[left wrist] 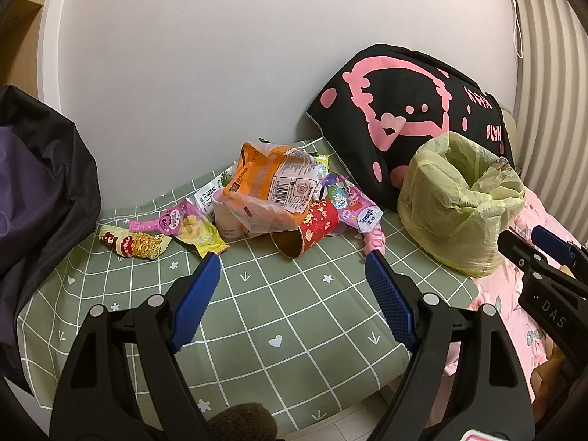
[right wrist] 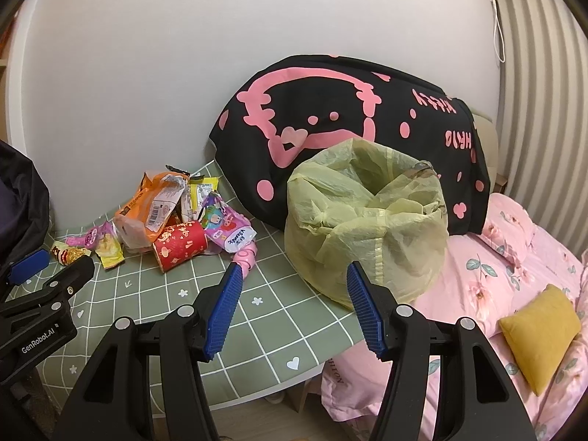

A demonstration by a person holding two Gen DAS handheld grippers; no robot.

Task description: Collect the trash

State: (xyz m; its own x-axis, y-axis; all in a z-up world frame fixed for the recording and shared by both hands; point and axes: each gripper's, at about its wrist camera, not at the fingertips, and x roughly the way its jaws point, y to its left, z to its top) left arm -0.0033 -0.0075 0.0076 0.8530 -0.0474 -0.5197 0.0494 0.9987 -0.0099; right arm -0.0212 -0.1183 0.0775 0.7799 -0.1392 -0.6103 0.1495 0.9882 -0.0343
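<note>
A heap of trash lies on the green checked table [left wrist: 294,312] by the wall: an orange plastic bag [left wrist: 272,187], a red paper cup [left wrist: 312,229] on its side, a purple wrapper [left wrist: 352,205], a yellow wrapper [left wrist: 194,233] and a red-yellow snack packet [left wrist: 134,244]. A bin lined with a yellow-green bag [left wrist: 459,202] stands open to the right. My left gripper [left wrist: 292,261] is open and empty, just short of the cup. My right gripper [right wrist: 294,272] is open and empty, in front of the bin [right wrist: 367,228]. The heap also shows in the right wrist view [right wrist: 165,220].
A black pillow with a pink cartoon print [right wrist: 349,117] leans on the wall behind the bin. A pink flowered bed [right wrist: 514,275] with a small yellow cushion [right wrist: 540,334] lies to the right. A dark jacket [left wrist: 40,191] hangs at the left.
</note>
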